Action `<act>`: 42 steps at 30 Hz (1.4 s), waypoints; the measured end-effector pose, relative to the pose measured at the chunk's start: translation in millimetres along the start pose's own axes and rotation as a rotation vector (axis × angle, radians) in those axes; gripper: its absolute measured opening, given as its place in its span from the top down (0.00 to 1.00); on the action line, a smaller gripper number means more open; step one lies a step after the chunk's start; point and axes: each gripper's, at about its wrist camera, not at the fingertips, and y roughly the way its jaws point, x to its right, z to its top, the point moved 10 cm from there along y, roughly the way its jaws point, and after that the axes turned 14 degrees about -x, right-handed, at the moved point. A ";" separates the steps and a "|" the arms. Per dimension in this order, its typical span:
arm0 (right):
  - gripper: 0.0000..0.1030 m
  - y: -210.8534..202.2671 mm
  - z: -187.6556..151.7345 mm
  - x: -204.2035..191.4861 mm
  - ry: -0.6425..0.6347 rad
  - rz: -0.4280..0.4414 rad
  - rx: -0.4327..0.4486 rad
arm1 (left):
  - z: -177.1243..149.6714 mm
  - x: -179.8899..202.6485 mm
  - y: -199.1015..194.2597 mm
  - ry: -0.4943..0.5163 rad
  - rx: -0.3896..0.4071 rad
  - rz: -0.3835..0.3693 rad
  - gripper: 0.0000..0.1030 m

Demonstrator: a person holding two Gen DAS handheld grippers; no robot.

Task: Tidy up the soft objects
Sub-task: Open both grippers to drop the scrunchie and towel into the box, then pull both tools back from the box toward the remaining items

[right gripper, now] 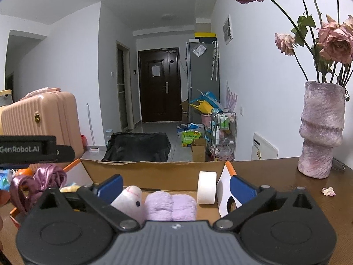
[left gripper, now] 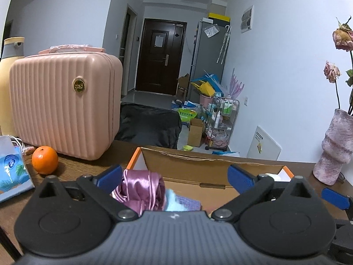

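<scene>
Dark wood worktop (right gripper: 275,172) runs to a far edge with a hallway beyond; a cardboard box (left gripper: 198,165) sits near that edge, between a pink case (left gripper: 64,103) toward the left end and a vase (right gripper: 320,130) at the right. Both the left gripper (left gripper: 174,176) and right gripper (right gripper: 176,185) hang over the box with jaws spread wide, gripping nothing. Inside lie a satin cloth (left gripper: 141,187), a white plush toy (right gripper: 132,201) and a lilac towel roll (right gripper: 172,205). Judging by this, the soft things are stowed; lift straight up so the pads snag no fabric.
</scene>
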 end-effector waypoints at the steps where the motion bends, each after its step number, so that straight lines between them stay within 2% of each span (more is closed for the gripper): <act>1: 0.00 0.1 0.0 -0.2 0.000 0.001 0.000 | 0.0 0.2 -0.4 0.000 0.001 0.000 0.00; 25: 0.00 -22.7 -8.7 6.1 -0.004 -0.013 0.016 | -11.8 -1.1 -17.5 0.012 0.019 0.017 0.00; 42: 0.00 -55.2 -27.5 13.0 -0.010 -0.017 0.024 | -42.3 -11.4 -41.6 0.017 0.006 0.024 0.00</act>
